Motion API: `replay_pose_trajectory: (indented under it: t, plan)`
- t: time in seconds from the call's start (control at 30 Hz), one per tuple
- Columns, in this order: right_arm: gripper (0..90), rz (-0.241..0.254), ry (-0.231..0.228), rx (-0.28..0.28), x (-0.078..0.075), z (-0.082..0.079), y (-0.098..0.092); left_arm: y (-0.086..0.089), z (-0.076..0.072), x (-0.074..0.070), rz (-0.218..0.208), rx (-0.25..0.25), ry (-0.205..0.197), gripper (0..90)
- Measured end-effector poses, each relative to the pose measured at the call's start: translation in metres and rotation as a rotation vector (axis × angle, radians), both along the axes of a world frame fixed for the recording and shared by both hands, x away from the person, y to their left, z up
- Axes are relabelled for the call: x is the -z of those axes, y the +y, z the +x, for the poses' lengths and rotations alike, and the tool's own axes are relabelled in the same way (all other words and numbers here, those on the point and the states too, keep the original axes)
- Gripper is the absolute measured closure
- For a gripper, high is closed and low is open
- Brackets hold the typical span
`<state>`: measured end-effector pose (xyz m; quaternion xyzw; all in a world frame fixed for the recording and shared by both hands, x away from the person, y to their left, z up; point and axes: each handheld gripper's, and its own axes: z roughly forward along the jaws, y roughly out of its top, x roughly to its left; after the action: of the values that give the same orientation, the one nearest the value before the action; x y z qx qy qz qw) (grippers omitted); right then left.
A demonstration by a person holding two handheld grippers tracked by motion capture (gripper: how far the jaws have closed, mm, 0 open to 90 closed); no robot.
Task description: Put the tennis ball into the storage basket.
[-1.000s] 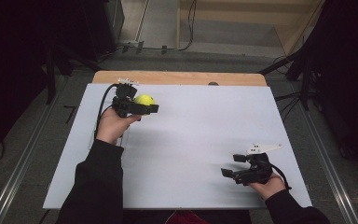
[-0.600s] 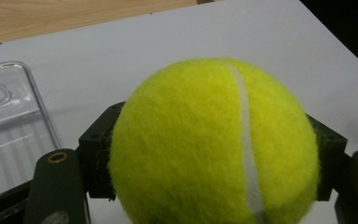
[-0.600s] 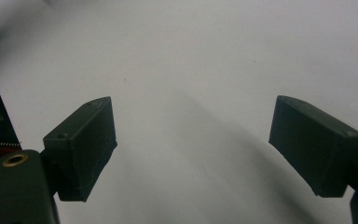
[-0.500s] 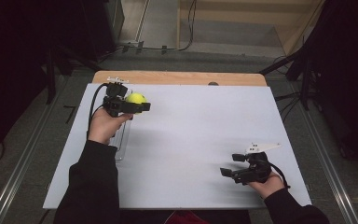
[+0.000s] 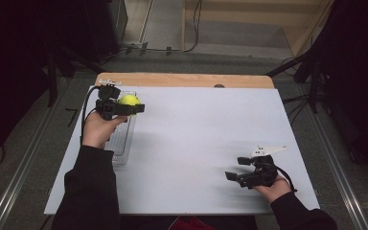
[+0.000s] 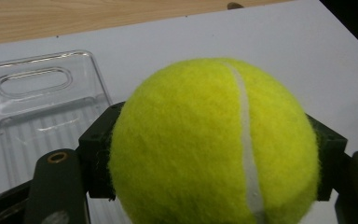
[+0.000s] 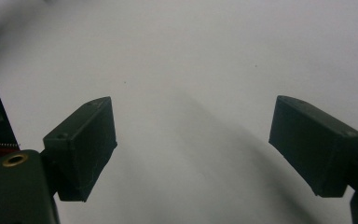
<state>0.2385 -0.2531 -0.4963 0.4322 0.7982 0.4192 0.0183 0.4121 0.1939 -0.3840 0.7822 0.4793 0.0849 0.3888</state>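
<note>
A yellow-green tennis ball (image 5: 129, 100) (image 6: 214, 144) is clamped between the jaws of my left gripper (image 5: 124, 106), which is shut on it at the far left of the table. It hangs over the far end of a clear plastic tray (image 5: 122, 139) (image 6: 42, 107) with a handle slot. My right gripper (image 5: 239, 173) (image 7: 193, 149) rests low over the white table sheet near the front right, jaws wide open and nothing between them.
The white sheet (image 5: 201, 139) covers most of the table; a strip of bare wood (image 5: 182, 79) shows along the far edge. Dark stands and cables surround the table on the floor beyond.
My left gripper has carried the ball left and slightly farther away, ending over the clear tray. The right gripper has stayed where it was.
</note>
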Motion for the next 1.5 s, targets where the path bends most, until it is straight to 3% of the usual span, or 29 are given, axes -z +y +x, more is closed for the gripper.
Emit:
replay_pose_trajectory:
  t: [0.5,0.67,0.97,1.5]
  plan:
    - [12.8,0.000,0.001,-0.011,0.000,0.003,0.003,0.025,0.001,0.002,0.022,-0.087,-0.006,25.9]
    - [12.8,-0.001,0.003,-0.010,0.000,0.003,0.003,0.032,0.002,0.003,0.003,-0.120,-0.003,25.9]
    - [12.8,-0.002,0.002,-0.005,0.000,0.002,0.002,0.035,0.004,0.007,0.013,-0.140,-0.007,25.8]
    - [12.8,-0.002,0.003,0.000,0.000,0.001,0.001,0.037,0.011,0.021,-0.001,-0.167,0.020,25.6]
